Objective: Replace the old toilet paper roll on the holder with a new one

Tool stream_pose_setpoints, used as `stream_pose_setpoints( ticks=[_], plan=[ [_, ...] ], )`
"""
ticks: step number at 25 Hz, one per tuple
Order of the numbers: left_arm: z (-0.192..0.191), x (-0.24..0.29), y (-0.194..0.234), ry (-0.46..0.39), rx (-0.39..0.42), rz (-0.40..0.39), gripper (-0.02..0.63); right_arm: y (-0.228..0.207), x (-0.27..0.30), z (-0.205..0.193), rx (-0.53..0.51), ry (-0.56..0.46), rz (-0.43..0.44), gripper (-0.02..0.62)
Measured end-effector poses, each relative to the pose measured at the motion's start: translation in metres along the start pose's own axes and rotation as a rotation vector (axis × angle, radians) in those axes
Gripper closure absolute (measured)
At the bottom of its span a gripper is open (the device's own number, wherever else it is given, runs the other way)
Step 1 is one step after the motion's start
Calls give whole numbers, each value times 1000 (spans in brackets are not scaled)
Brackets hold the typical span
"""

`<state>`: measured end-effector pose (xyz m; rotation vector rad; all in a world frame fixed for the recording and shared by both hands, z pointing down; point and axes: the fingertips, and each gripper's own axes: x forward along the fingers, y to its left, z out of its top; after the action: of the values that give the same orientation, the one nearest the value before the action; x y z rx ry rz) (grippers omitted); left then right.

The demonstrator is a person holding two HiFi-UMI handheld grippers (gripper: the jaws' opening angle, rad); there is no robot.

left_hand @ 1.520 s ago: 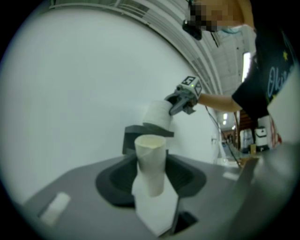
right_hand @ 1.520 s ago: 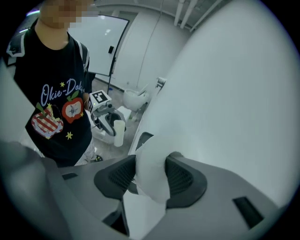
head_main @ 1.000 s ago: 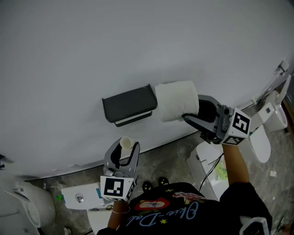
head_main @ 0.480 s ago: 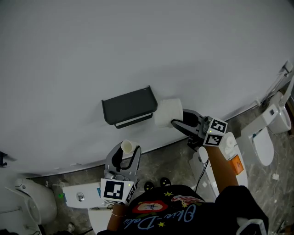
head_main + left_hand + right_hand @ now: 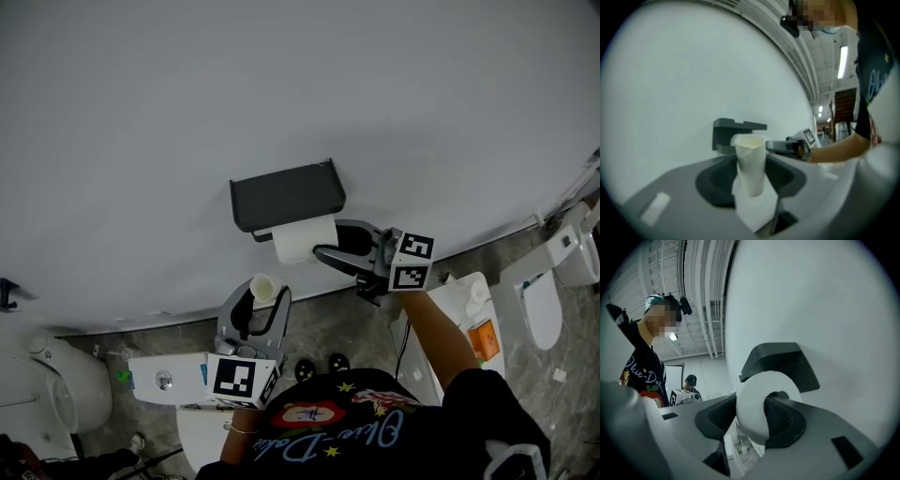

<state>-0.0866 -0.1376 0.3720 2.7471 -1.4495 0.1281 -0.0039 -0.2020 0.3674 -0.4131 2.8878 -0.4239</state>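
Note:
A dark grey paper holder (image 5: pixel 286 195) is fixed to the white wall. Just under it hangs a new white roll (image 5: pixel 302 240), with my right gripper (image 5: pixel 330 242) shut on it from the right. In the right gripper view one jaw sits in the hole of the roll (image 5: pixel 752 408) and the other outside, with the holder (image 5: pixel 780 363) behind it. Lower down, my left gripper (image 5: pixel 262 296) is shut on the old cardboard core (image 5: pixel 261 286), held upright. In the left gripper view a scrap of paper hangs from the core (image 5: pixel 751 161), and the holder (image 5: pixel 733 133) shows beyond.
A toilet (image 5: pixel 47 403) stands at the lower left and another (image 5: pixel 553 281) at the right. A white cistern top (image 5: pixel 164 380) lies below my left gripper, and a white unit (image 5: pixel 469 319) by my right arm. A second person (image 5: pixel 690 386) shows far off.
My right gripper has carried the white roll left and down, from beside the holder's right end to just beneath it. The left gripper and the core have stayed put.

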Motion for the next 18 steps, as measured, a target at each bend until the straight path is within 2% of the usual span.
stream_pose_setpoints(
  ticks=[3,6,10,12,14,18],
  plan=[
    [-1,-4,1,0,-3,8,422,7,11,-6,5,1,16,405],
    [-3,-5,1,2,-6,7,422,9,10,-5,-19,16,-10,402],
    [-5,-6,1,5,-9,8,422,7,1,-15,-169,130,-146,332],
    [-7,-6,2,8,-10,11,422,2,-13,-12,-223,138,-245,327],
    [-8,-5,4,13,-10,11,422,5,-29,-4,-258,110,-311,327],
    [-8,-2,6,11,-9,8,422,33,-44,15,-236,-39,-301,330]
  ],
)
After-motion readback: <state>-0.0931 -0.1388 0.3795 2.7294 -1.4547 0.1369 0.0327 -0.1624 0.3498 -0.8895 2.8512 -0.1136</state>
